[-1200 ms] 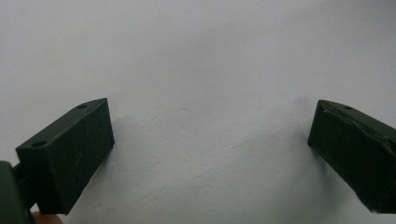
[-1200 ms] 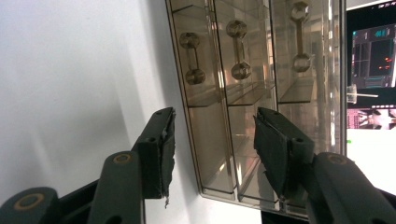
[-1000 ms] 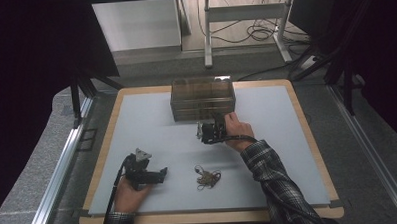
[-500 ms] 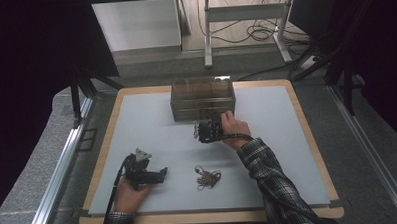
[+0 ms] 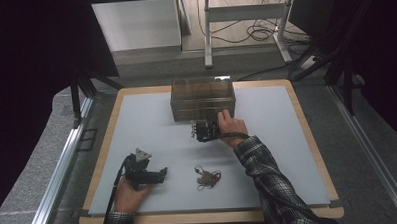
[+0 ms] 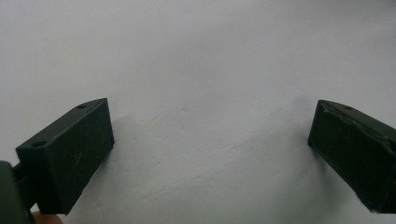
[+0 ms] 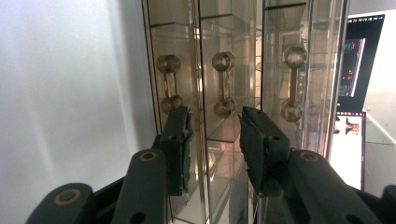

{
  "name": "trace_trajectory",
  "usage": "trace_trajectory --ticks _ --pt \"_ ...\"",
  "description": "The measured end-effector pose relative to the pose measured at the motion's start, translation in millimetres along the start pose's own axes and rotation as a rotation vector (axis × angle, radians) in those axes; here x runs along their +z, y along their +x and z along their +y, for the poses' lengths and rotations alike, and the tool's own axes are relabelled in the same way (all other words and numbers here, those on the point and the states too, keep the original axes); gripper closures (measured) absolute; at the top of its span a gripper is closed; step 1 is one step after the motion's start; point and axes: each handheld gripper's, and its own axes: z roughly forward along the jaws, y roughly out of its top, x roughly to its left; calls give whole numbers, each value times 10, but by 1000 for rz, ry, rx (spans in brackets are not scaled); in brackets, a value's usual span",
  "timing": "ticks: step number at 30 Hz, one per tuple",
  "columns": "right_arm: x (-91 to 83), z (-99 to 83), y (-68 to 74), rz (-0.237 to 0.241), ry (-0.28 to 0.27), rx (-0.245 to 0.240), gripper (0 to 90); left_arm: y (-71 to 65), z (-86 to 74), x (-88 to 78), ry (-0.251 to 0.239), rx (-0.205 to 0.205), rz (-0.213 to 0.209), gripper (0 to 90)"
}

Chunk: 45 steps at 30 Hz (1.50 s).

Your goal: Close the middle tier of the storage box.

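Observation:
A smoky clear drawer box (image 5: 203, 94) stands at the back middle of the white mat (image 5: 288, 154). My right gripper (image 5: 199, 127) is at its front face. In the right gripper view, the drawer fronts (image 7: 275, 56) stand side by side, each with a bar handle. The middle handle (image 7: 223, 84) lies just past my right gripper (image 7: 214, 116), in line with the gap. The jaws have just been closing, and the pads touch nothing. My left gripper (image 5: 162, 174) rests at the front left, and in its own view the gripper (image 6: 210, 126) stands wide open over bare mat.
A small brownish tangled bunch (image 5: 207, 177) lies on the mat between the two hands, near the front. The mat sits on a wooden-edged table (image 5: 318, 153). Metal rails run along both sides, and a white desk frame (image 5: 243, 20) stands beyond the table.
The right gripper has shifted a little to the left along the box's front. The left gripper and the tangled bunch have not moved.

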Motion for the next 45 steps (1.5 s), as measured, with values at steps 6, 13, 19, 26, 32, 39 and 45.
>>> trace_trajectory --ticks 6,13,19,26,32,39,45 --pt "22 31 11 -29 -1 -17 690 0 0 0 0 0 0 8" --pt "58 39 26 -50 7 -36 734 0 0 0 0 0 0 8" --pt "90 30 19 -42 3 -33 740 0 0 0 0 0 0 8" --pt "100 45 15 -60 7 -44 788 0 0 0 0 -1 0 8" --pt "89 48 15 -52 11 -49 798 0 0 0 0 0 0 8" --pt "64 44 27 -59 5 -51 799 0 0 0 0 0 0 7" --pt "23 34 33 -53 -4 -47 799 0 0 0 0 0 0 8"
